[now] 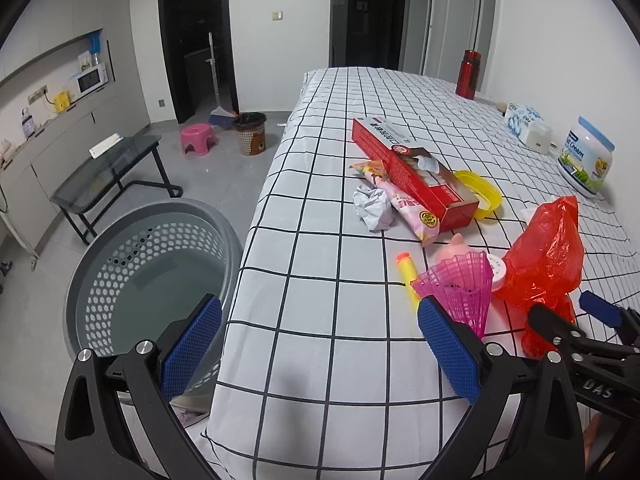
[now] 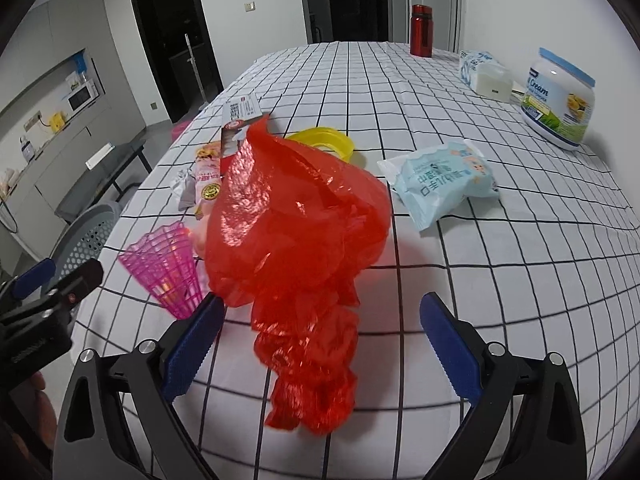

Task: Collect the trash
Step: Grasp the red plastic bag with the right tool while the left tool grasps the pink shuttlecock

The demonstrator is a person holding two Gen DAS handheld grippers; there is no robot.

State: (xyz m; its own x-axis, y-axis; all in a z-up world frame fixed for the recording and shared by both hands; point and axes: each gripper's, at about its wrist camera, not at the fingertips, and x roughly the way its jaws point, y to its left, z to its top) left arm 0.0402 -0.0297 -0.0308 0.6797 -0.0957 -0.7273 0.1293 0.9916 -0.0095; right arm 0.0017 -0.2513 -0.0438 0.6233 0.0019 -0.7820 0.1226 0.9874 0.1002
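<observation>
Both grippers, left (image 1: 320, 344) and right (image 2: 322, 348), gaped wide, holding nothing. Best to pinch red bag (image 2: 304, 240) low, then lift toward basket (image 1: 132, 248).

The red plastic bag (image 2: 296, 240) hides most of the red carton (image 2: 240, 120) and yellow lid (image 2: 324, 140) behind it.

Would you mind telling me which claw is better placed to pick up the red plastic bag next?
The right claw: it is open with the red plastic bag lying directly between its fingers. The left claw, also open, points at bare tablecloth, with the bag off to its right.
</observation>
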